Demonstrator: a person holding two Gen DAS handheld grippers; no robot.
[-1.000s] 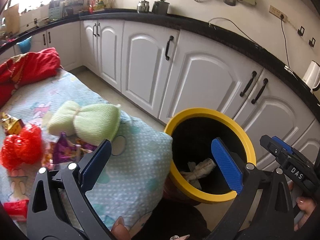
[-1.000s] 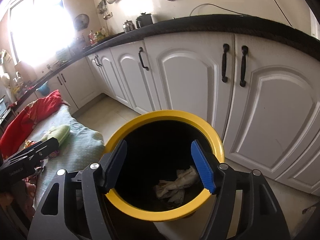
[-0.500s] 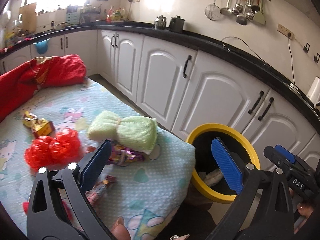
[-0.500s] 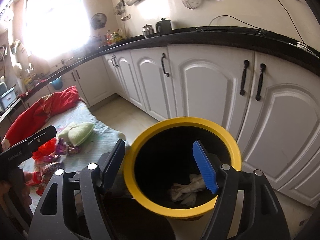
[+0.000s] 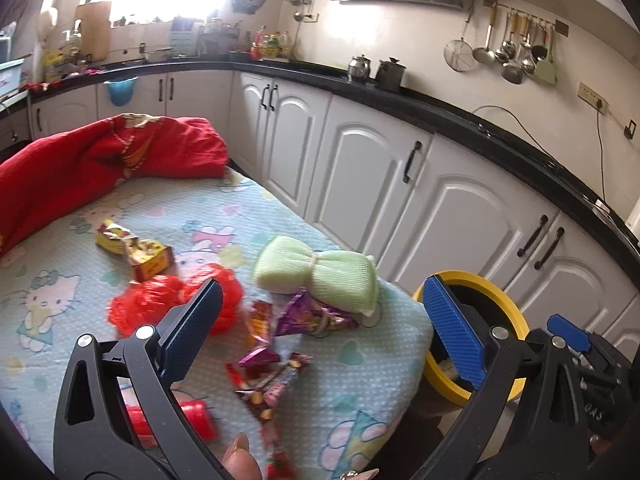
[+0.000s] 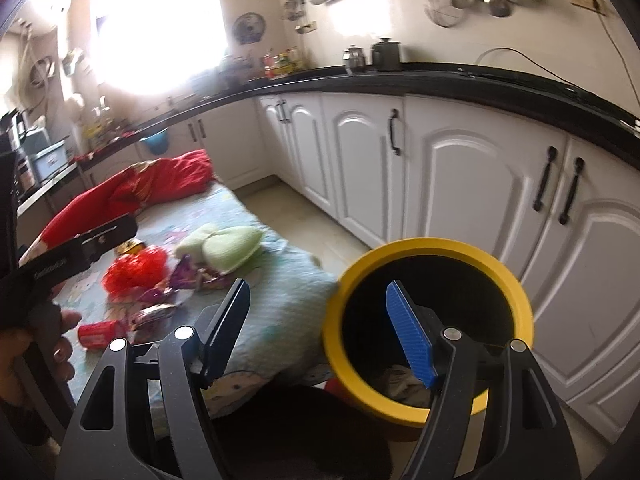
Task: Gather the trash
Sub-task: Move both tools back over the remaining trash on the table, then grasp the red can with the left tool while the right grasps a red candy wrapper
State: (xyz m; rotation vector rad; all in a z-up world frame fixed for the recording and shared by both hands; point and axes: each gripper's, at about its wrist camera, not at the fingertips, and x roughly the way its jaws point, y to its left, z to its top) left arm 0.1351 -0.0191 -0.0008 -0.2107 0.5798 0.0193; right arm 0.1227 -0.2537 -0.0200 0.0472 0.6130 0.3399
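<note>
My left gripper (image 5: 324, 320) is open and empty above a table with a cartoon-print cloth (image 5: 80, 280). Beneath and ahead of it lie a red mesh bundle (image 5: 168, 304), purple wrappers (image 5: 308, 316), striped candy wrappers (image 5: 276, 384), a red cup (image 5: 196, 416) on its side and a yellow snack box (image 5: 140, 252). Off the table's right end stands a yellow-rimmed bin (image 5: 508, 312). My right gripper (image 6: 316, 300) is open and empty, level with the bin's (image 6: 432, 248) left rim. Crumpled paper (image 6: 404, 380) lies inside the bin.
A tied green cloth (image 5: 320, 276) lies by the wrappers, and a red blanket (image 5: 100, 164) covers the table's far end. White cabinets (image 5: 360, 176) under a black counter run behind the bin. A hand (image 6: 60, 344) holds the left gripper's body (image 6: 80, 252).
Both views have swung left, away from the bin and toward the table. The bin has slid to the right in each, and more of the trash on the cloth has come into view.
</note>
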